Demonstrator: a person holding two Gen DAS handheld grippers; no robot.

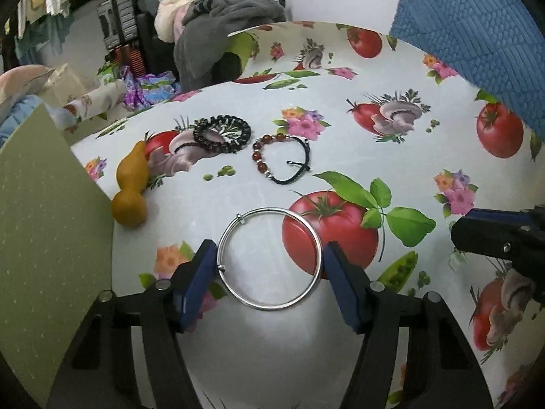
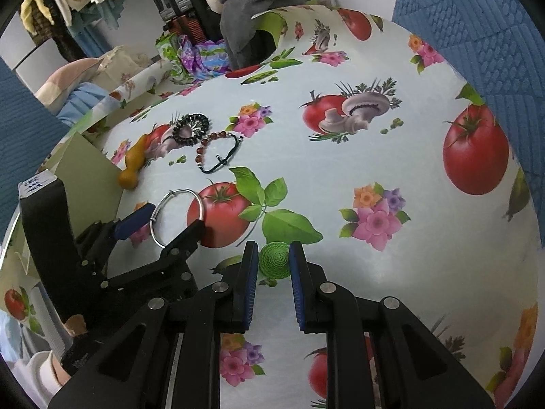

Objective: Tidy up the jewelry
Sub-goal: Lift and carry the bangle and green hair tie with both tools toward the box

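Presently, left wrist view: the left gripper point(image 1: 269, 272) straddles the thin silver metal bangle point(image 1: 269, 259) lying flat on the vegetable-print tablecloth point(image 1: 340, 136), jaws wide, pads just beside its rim; pickup step, closing needed. Right wrist view: the right gripper point(image 2: 272, 266) stands narrow, clamping a small green woven disc point(image 2: 275, 260).

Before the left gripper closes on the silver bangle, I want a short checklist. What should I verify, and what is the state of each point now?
1. Silver bangle lies between the left gripper pads: ok.
2. Pads already pressing the bangle: cannot tell.
3. Bangle flat on the tablecloth: ok.
4. Red bead bracelet and yellow gourd apart from the bangle: ok.
5. Right gripper holds the green woven piece: ok.
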